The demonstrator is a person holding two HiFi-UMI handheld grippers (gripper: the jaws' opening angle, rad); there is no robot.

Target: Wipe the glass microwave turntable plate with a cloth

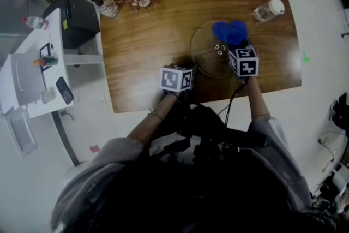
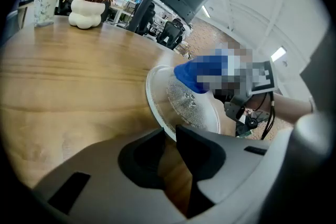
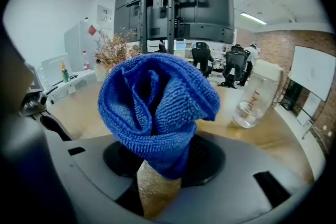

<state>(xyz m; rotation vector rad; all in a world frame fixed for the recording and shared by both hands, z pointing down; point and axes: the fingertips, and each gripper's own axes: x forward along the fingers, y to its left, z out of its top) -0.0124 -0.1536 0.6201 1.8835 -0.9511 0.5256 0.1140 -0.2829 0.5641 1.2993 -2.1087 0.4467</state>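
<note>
Two holds: our right gripper (image 3: 163, 164) is clamping the cloth (image 3: 157, 107) between its fingers; our left gripper (image 2: 168, 131) is seemingly pinching the plate (image 2: 181, 108) by its rim.

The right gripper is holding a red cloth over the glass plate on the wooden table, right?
No, the cloth is blue, not red, as the right gripper view shows. The right gripper does hold it over the glass plate on the wooden table.
</note>
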